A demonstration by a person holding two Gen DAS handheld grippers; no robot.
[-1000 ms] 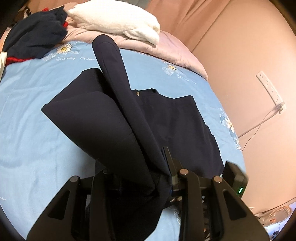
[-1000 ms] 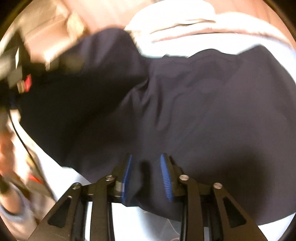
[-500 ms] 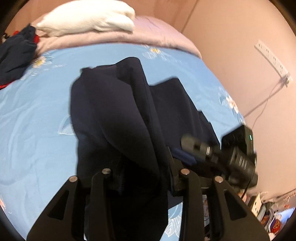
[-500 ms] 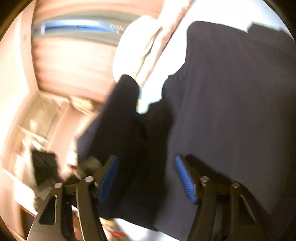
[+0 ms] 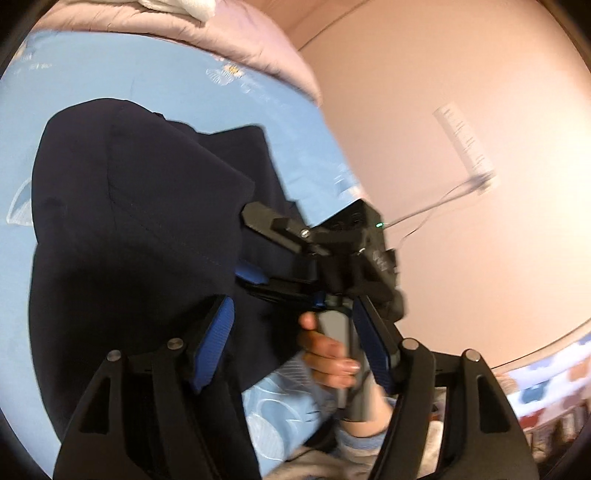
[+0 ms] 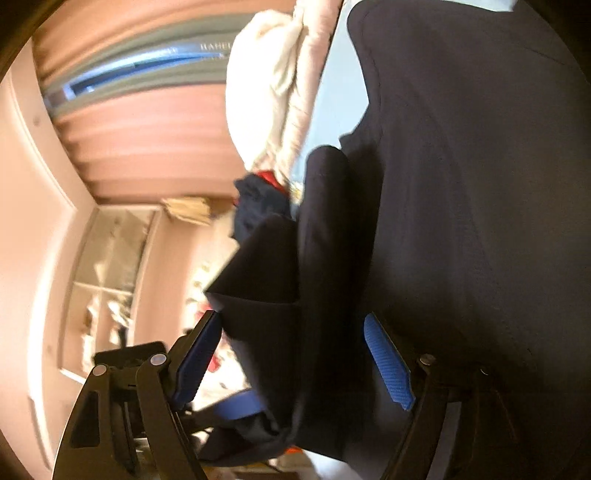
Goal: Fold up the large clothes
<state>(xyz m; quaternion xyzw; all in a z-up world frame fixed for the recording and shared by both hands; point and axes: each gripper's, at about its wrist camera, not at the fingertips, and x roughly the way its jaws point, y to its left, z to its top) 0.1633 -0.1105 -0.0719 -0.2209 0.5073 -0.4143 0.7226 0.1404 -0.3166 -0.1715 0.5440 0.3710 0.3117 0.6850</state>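
A dark navy garment point(image 5: 140, 221) lies folded over itself on the light blue bedsheet point(image 5: 110, 70). My left gripper point(image 5: 293, 345) hovers at its near right edge. Its jaws are opening; cloth lies loosely against the left pad and the right pad is bare. A hand point(image 5: 328, 354) holds my right gripper point(image 5: 255, 243) just ahead, at the same edge. In the rolled right wrist view the garment point(image 6: 461, 184) fills the right side. A loose fold hangs between the opening jaws of the right gripper point(image 6: 293, 363), and neither blue pad presses on it.
A white bundle point(image 5: 177, 5) and a pink quilt point(image 5: 258, 48) lie at the bed's far end. A pink wall with a power strip point(image 5: 465, 144) runs along the right. More dark blue and red clothes point(image 6: 258, 199), a curtain point(image 6: 147, 122) and shelves point(image 6: 110, 258) show in the right wrist view.
Both grippers were shut on the raised navy cloth and now stand open. The lifted fold has dropped onto the garment. The right gripper has rolled over and come close beside the left one.
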